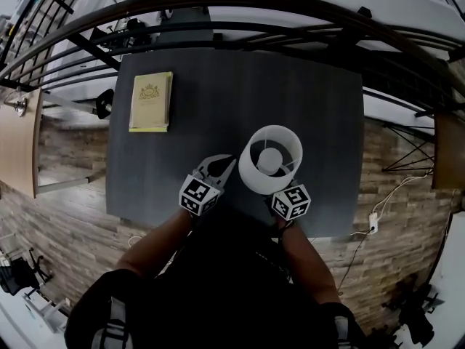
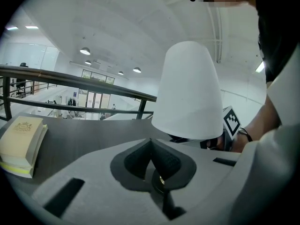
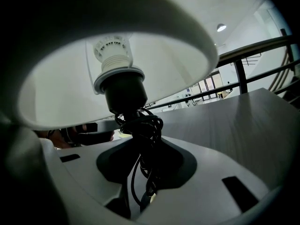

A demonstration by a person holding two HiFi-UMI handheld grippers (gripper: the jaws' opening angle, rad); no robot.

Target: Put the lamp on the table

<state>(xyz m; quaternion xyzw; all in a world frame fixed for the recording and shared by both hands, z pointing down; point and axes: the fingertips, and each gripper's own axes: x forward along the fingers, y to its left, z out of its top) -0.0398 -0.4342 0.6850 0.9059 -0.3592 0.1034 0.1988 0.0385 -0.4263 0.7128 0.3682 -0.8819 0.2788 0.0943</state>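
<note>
1. Presently, head view: dark grey tabletop point(image 1: 218, 100), with a railing point(image 1: 218, 13) beyond its far edge. One yellow-edged book point(image 1: 151, 102) lies flat near the far left corner. One lamp point(image 1: 270, 158), white shade seen from above, is over the near right part of the tabletop, well apart from the book. Left tongs point(image 1: 229, 161) are just beside the shade on its left. Right tongs point(image 1: 278, 193) reach under the shade's near rim, tips hidden.
2. Left gripper view: left tongs are closed, pads meeting at the tips, nothing between them. The shade stands upright beyond them, to the right. The book is at the left edge.
3. Right gripper view: right tongs are clamped on the lamp's stem, which is wrapped in black cord point(image 3: 143, 125), below the black socket point(image 3: 123, 90). The shade spreads overhead. The lamp's foot is hidden, so contact with the tabletop cannot be told.
</note>
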